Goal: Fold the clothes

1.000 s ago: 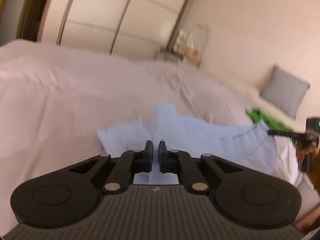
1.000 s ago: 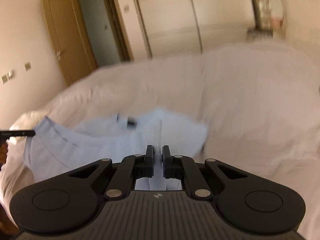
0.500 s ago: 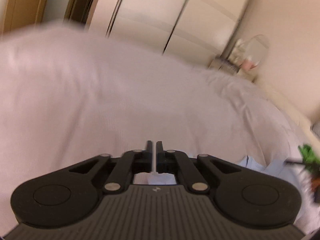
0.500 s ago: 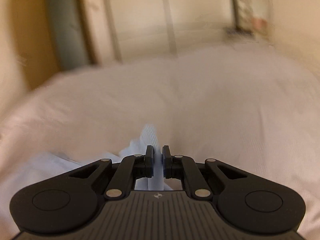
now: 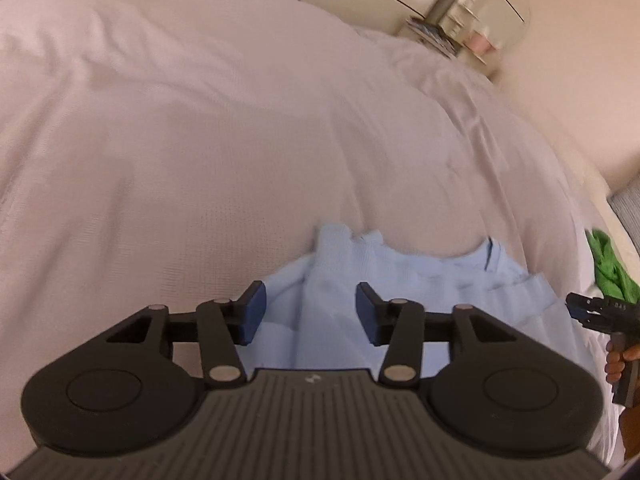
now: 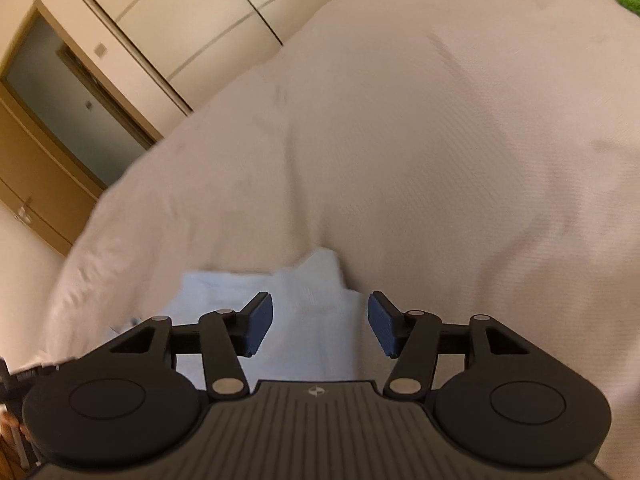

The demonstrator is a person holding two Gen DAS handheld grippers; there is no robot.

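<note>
Lying rumpled on white bedspread [image 5: 200, 140]: light-blue garment [image 5: 400, 280], beneath and between both sets of jaws. Left gripper [image 5: 308, 312]: jaws wide, gripping nothing. Right gripper [image 6: 320, 328]: jaws wide, likewise unladen.

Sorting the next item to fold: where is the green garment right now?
The green garment lies at the bed's right edge in the left wrist view, beyond the light blue shirt, just above the right gripper.
</note>
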